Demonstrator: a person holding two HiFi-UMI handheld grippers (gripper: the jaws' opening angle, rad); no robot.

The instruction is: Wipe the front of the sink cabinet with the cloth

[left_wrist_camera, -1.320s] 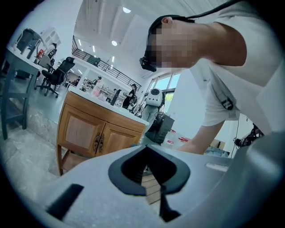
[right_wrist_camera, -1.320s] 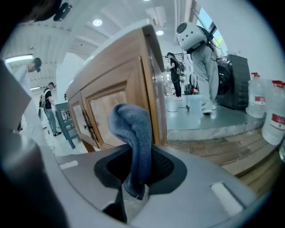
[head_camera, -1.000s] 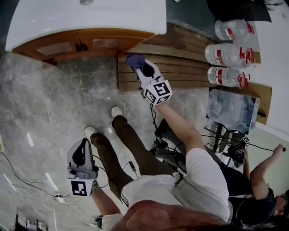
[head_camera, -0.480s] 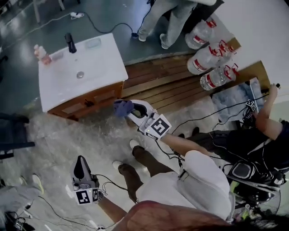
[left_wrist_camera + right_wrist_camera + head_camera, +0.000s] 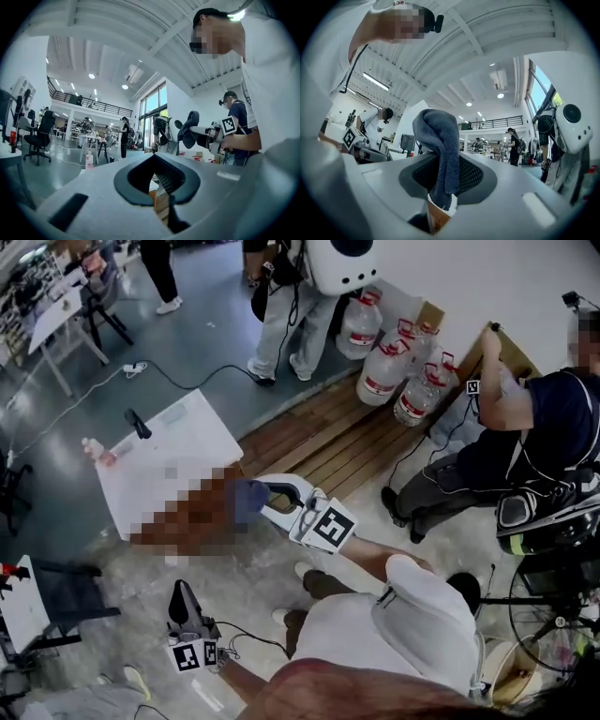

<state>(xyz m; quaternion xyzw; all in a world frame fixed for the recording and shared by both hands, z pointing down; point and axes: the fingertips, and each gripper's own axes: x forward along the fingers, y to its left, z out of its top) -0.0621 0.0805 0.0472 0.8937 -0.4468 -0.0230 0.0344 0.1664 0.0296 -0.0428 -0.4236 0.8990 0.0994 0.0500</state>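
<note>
Jaws of rt gripper (image 5: 260,496) clamp the dark blue terry cloth (image 5: 244,501), now by the white-topped wooden sink cabinet (image 5: 183,451) front, off the slats; wiping prob. next. Left gripper (image 5: 180,596) closed, empty.

In the head view the front of the sink cabinet (image 5: 187,517), just ahead of the jaws of the right gripper (image 5: 262,495), is blurred beyond reading, while the cloth (image 5: 443,140) hides those jaws' tips and its own lower end vanishes between them.
</note>
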